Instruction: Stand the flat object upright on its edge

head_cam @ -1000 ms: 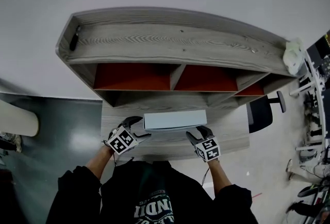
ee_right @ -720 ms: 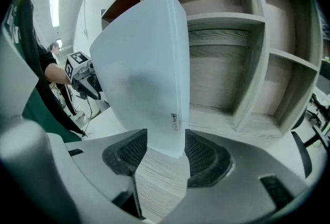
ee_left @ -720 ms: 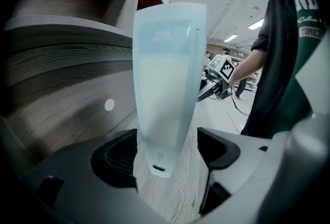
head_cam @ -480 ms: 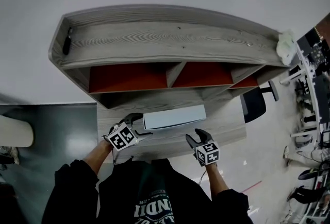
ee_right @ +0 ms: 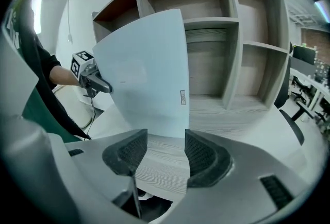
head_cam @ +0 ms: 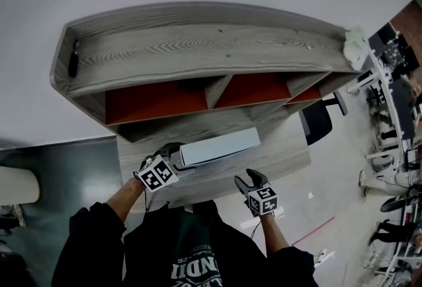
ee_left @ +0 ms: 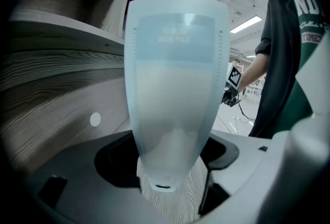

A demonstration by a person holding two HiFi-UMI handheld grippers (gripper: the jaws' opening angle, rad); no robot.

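left claw clamped on one end of the pale blue flat case, case up on its long edge on the counter, right claw wide open and empty, case just ahead of it

Person wears black long sleeves and a dark top with pale block lettering across the chest. Left gripper and right gripper: pale grey moulded bodies, black ribbed pads. Each carries a cube of black-and-white square markers. Thin dark cable hangs off the right one.
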